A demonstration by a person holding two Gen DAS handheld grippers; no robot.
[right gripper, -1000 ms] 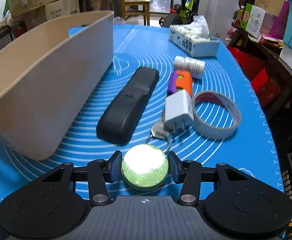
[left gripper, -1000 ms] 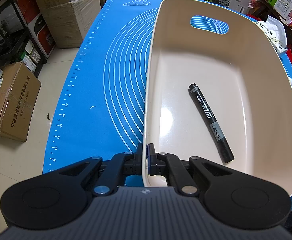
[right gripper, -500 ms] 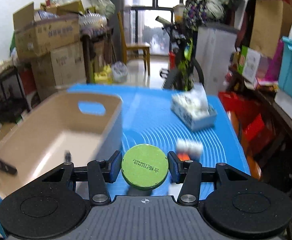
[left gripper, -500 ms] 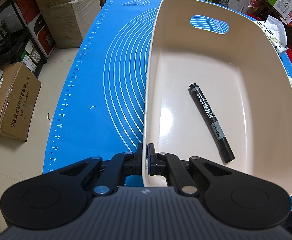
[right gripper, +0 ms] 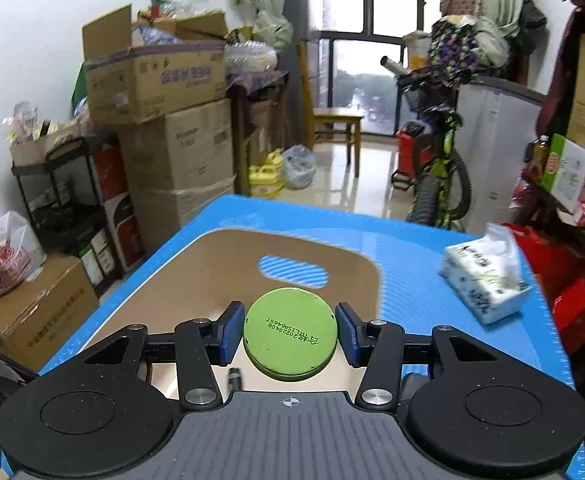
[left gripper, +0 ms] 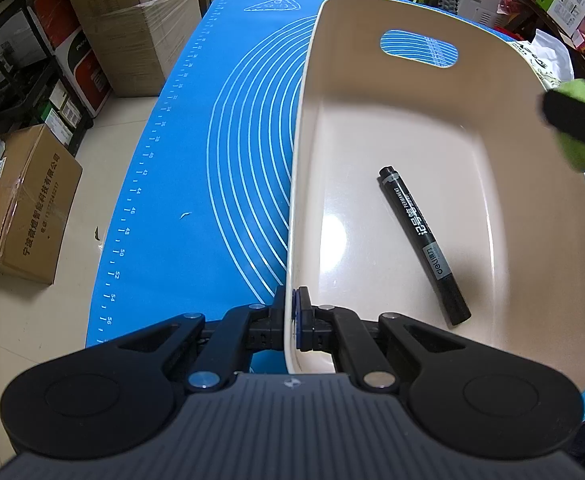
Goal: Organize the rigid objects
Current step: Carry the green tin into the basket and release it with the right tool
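A beige bin (left gripper: 492, 128) with a handle slot lies on the blue mat (left gripper: 220, 152). My left gripper (left gripper: 292, 316) is shut on the bin's near left rim. A black marker (left gripper: 424, 240) lies on the bin floor. My right gripper (right gripper: 290, 336) holds a round green tin (right gripper: 290, 332) between its pads, above the bin (right gripper: 196, 276); small gaps show beside the tin. The tin and right gripper show blurred at the right edge of the left wrist view (left gripper: 576, 124). The marker's end (right gripper: 235, 378) peeks out below the right gripper.
A tissue pack (right gripper: 484, 276) lies on the mat at the far right. Cardboard boxes (right gripper: 164, 112) and a black rack (right gripper: 72, 208) stand beyond the table's left side. A bicycle (right gripper: 436, 168) and a chair (right gripper: 336, 120) stand behind the table.
My right gripper has lifted the green tin from the mat and carried it left, over the bin. The left gripper and the bin have not moved.
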